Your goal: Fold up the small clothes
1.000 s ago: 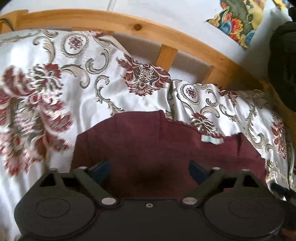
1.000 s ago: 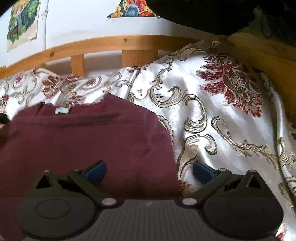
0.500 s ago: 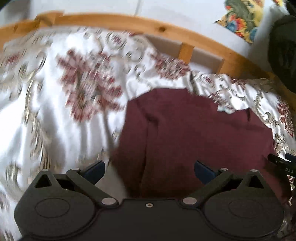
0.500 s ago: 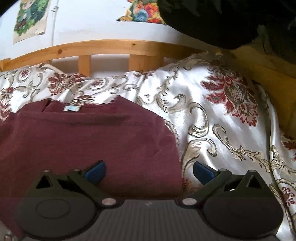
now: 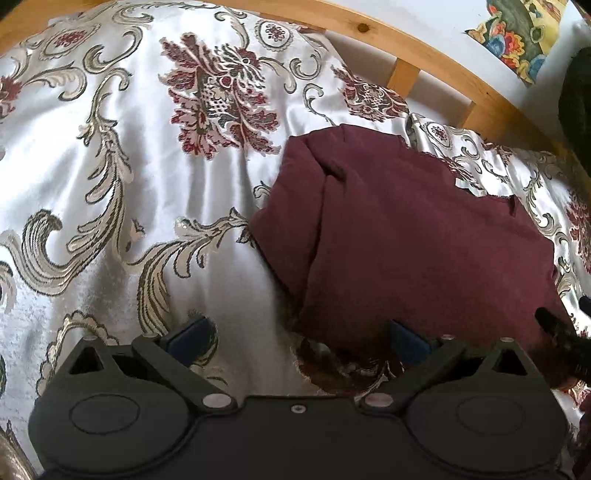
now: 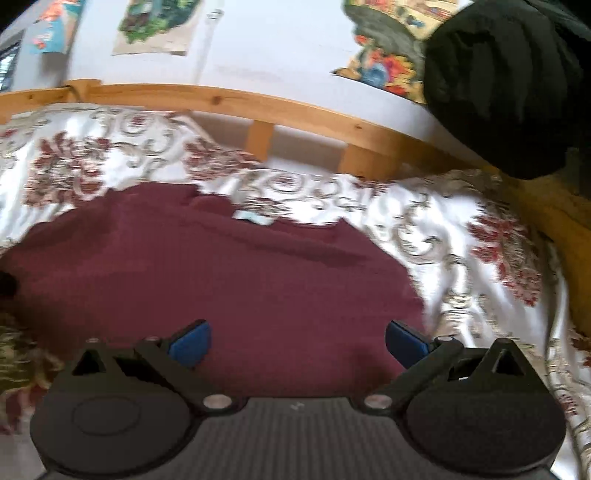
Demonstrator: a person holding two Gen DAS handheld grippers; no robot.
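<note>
A maroon garment (image 5: 406,236) lies folded on the floral white bedspread (image 5: 110,177), with a small pale label (image 6: 253,218) near its far edge. My left gripper (image 5: 297,338) is open and empty, low over the garment's near left corner. My right gripper (image 6: 297,339) is open and empty, over the garment's (image 6: 221,273) near right part. The tip of the right gripper (image 5: 565,336) shows at the right edge of the left wrist view.
A wooden bed rail (image 6: 258,103) runs along the far side under a white wall with colourful pictures (image 6: 155,22). A dark bulky object (image 6: 509,74) sits at the upper right. The bedspread (image 6: 480,236) continues to the right of the garment.
My left gripper has swung left and pulled back, so the garment now sits to the right in its view. My right gripper has shifted left over the garment. Both stayed open.
</note>
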